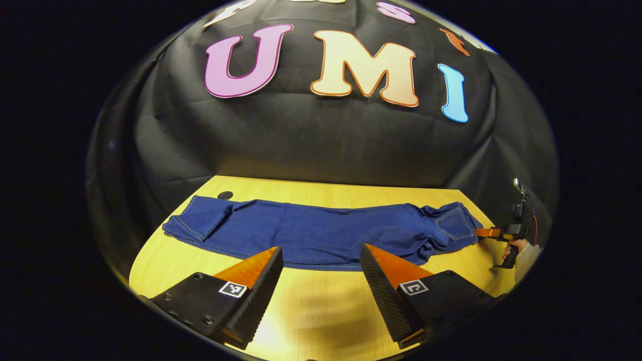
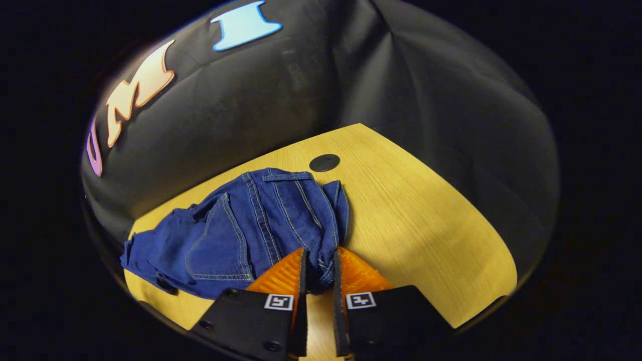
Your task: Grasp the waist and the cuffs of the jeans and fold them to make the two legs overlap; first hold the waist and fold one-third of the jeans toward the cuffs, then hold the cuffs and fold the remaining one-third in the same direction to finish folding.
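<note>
The jeans (image 1: 321, 235) lie lengthwise across the middle of the desk (image 1: 311, 301), legs apparently overlapped. The right hand-held gripper (image 2: 318, 281) pinches the waist (image 2: 321, 260); the left hand-held gripper (image 1: 321, 265) gapes empty at bottom centre. Both third-folds remain.

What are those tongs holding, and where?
The right tongs pinch the jeans at the waist edge. The left tongs are open, holding nothing.

A recording booth: black cloth wall (image 1: 311, 145) draped behind a bare yellow wooden table (image 1: 321, 306).
</note>
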